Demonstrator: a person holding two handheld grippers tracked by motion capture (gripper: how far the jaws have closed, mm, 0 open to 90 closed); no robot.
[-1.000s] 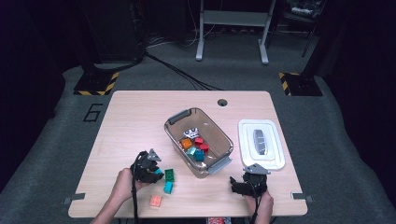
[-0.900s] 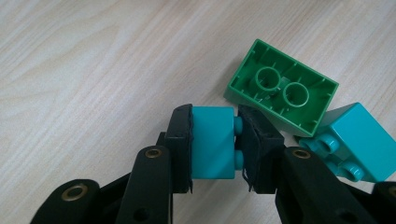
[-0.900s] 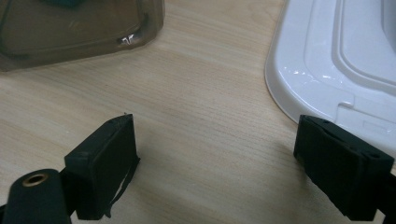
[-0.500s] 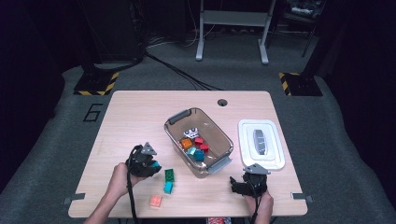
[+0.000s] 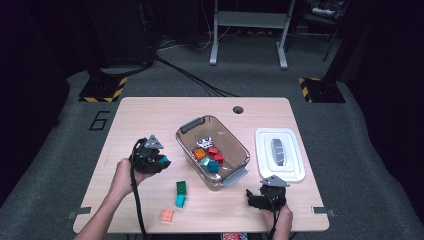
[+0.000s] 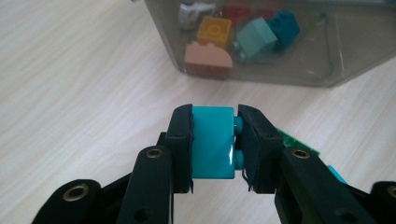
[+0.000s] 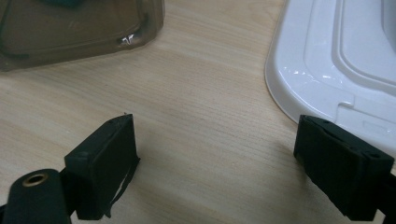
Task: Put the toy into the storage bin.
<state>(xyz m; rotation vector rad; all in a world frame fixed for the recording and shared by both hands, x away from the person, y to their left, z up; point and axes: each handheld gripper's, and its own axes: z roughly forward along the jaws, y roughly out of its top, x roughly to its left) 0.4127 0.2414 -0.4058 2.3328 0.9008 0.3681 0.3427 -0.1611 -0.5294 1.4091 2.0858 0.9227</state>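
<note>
My left gripper (image 5: pixel 159 161) hangs above the table's left half, shut on a teal brick (image 5: pixel 164 161). In the left gripper view the teal brick (image 6: pixel 212 142) sits squarely between the two black pads (image 6: pixel 181 140), studs toward the right pad, lifted off the wood. Ahead of it stands a clear plastic bin (image 6: pixel 280 70) with several coloured bricks inside. My right gripper (image 5: pixel 265 194) rests near the front edge at the right. Its jaws stand wide open over bare wood, nothing between the fingertips (image 7: pixel 215 135).
The bin (image 5: pixel 235 136) stands mid-table with its white lid (image 5: pixel 290 171) lying to its right. A green brick (image 5: pixel 181 187), a light blue brick (image 5: pixel 180 201) and an orange brick (image 5: pixel 166 215) lie loose in front of the bin's left corner. A round cable hole (image 5: pixel 238 109) marks the far edge.
My left gripper has risen from the loose bricks with the teal brick in it and drifted away from them to the left. The right gripper has stayed put.
</note>
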